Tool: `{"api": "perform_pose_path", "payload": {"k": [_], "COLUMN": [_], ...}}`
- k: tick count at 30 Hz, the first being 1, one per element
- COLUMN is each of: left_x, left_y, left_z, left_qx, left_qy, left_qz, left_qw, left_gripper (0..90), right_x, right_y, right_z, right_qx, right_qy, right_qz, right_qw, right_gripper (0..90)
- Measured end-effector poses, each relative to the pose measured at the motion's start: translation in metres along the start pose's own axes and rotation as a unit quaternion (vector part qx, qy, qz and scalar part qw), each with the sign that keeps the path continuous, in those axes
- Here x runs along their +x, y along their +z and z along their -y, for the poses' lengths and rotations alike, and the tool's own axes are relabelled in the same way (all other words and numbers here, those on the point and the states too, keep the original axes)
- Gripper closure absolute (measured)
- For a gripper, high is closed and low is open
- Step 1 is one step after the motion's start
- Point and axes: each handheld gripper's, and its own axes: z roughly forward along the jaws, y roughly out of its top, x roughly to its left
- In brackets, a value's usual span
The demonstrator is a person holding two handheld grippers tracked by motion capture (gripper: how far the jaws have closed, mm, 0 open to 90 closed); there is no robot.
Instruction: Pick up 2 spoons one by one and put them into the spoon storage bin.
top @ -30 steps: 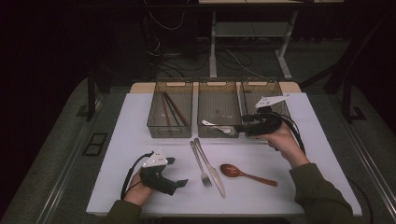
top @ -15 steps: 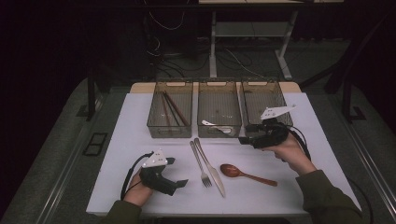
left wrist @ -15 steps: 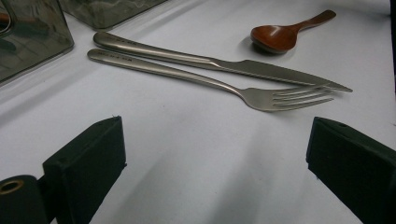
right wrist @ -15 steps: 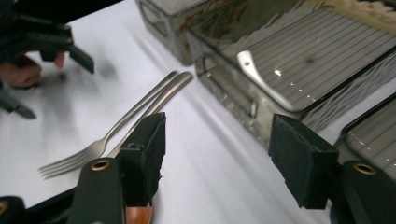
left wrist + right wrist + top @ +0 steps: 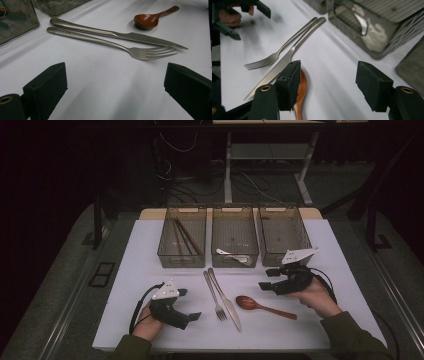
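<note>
Spoon [image 5: 264, 306] lies flat; handle toward right gripper [image 5: 270, 279].

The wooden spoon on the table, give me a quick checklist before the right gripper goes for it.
1. Right gripper open: ok, its fingers stand wide apart with nothing between them.
2. Wooden spoon free to lift: ok, it lies alone on the white table, apart from the knife.
3. Gripper lined up: not ok, it hovers above and to one side of the bowl; one finger hides part of the spoon.
4. Left gripper out of the way: ok, open, resting beyond the fork.
5. Which bin takes it: cannot tell.
</note>
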Motion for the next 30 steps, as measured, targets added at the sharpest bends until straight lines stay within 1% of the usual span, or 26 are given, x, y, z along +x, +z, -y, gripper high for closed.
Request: {"api": "perform_pose_path", "payload": {"k": [3, 7, 9, 11, 13, 20, 24, 25, 28, 30], "left_x": [0.0, 0.0, 0.0, -0.001, 0.0, 0.0, 0.0, 0.0, 0.0, 0.0], "left_y": [0.0, -0.001, -0.001, -0.001, 0.0, 0.0, 0.001, 0.001, 0.001, 0.001], "left_z": [0.0, -0.001, -0.001, -0.001, -0.001, 0.0, 0.0, 0.0, 0.0, 0.0], "left_qx": [0.0, -0.001, -0.001, -0.001, 0.0, 0.003, 0.003, 0.003, 0.003, 0.004], "left_qy": [0.001, 0.001, 0.002, 0.002, 0.003, 0.004, 0.004, 0.004, 0.003, 0.004], "left_qz": [0.001, 0.0, 0.0, 0.0, 0.002, 0.003, 0.003, 0.003, 0.003, 0.003], "left_qw": [1.0, 1.0, 1.0, 1.0, 1.0, 1.0, 1.0, 1.0, 1.0, 1.0], "left_gripper": [3.4, 3.5, 3.4, 3.4, 3.5, 3.4, 3.5, 3.5, 3.5, 3.5], "right_x": [0.005, 0.011, 0.015, 0.018, 0.02, 0.029, 0.031, 0.032, 0.035, 0.038], "right_y": [0.002, 0.006, 0.011, 0.016, 0.022, 0.042, 0.051, 0.052, 0.055, 0.055], "right_z": [0.006, 0.013, 0.016, 0.017, 0.018, 0.022, 0.025, 0.025, 0.026, 0.026], "right_qx": [0.007, 0.015, 0.023, 0.03, 0.033, 0.062, 0.078, 0.081, 0.085, 0.086], "right_qy": [-0.003, -0.001, -0.003, -0.012, -0.01, -0.024, -0.034, -0.035, -0.043, -0.051], "right_qz": [-0.004, -0.008, -0.009, -0.009, -0.018, -0.032, -0.028, -0.031, -0.032, -0.026], "right_qw": [1.0, 0.9999, 0.9997, 0.9994, 0.9992, 0.9973, 0.996, 0.9956, 0.995, 0.9947], "right_gripper": [36.4, 36.5, 36.5, 37.0, 37.2, 39.3, 42.7, 44.3, 47.3, 51.8]}}
